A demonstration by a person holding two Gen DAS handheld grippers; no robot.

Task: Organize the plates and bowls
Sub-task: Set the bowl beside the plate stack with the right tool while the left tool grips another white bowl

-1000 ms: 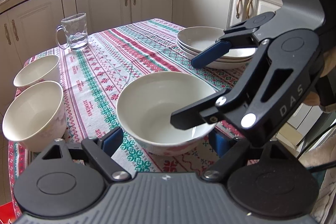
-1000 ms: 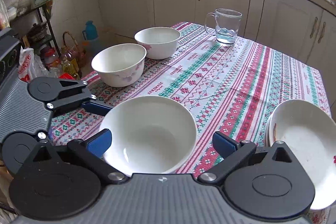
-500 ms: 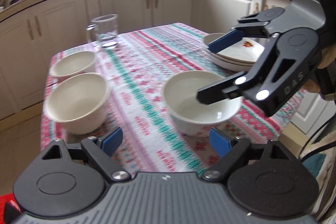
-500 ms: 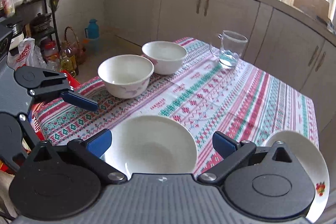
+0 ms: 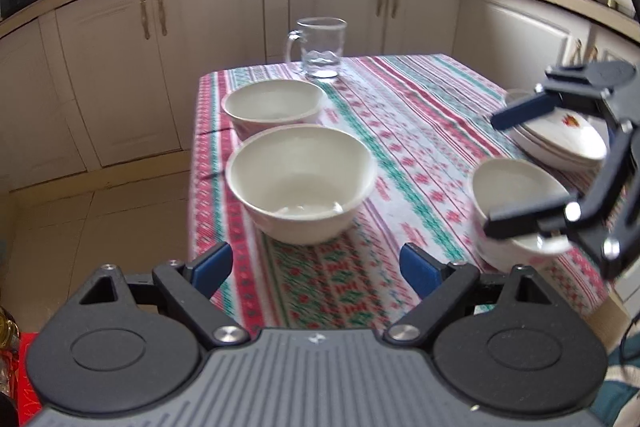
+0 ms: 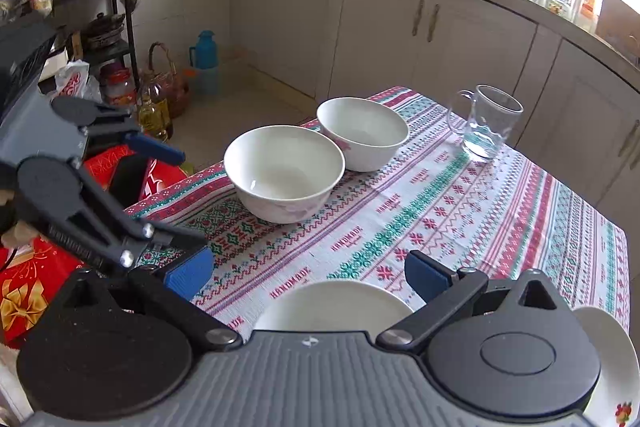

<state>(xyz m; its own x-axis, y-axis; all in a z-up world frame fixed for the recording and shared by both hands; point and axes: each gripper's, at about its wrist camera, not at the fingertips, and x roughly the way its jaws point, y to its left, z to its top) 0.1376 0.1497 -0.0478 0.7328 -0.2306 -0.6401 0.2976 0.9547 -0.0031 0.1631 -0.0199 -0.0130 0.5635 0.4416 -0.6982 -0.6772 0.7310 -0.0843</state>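
Note:
A white bowl [image 5: 302,183] stands on the patterned tablecloth [image 5: 400,115] straight ahead of my left gripper [image 5: 316,269], which is open with nothing between its blue pads. A second white bowl [image 5: 274,105] sits just behind the first. To the right, a third bowl [image 5: 520,195] rests beside a stack of plates [image 5: 560,147]. My right gripper [image 5: 494,175] hangs open over that third bowl. In the right wrist view this gripper [image 6: 308,275] is open above the bowl's rim [image 6: 332,301] without touching it. The left gripper [image 6: 188,197] shows at the left, off the table's end.
A glass mug [image 5: 320,47] stands at the far end of the table, also in the right wrist view [image 6: 486,123]. Cabinets [image 5: 340,7] ring the room. Beyond the table's left end are a red box [image 6: 24,287], an oil bottle [image 6: 154,107] and a cluttered shelf [image 6: 100,39].
My left gripper swung left, away from the near bowl, and now faces the two bowls at the table's end. The right gripper drew back a little. Both stayed open.

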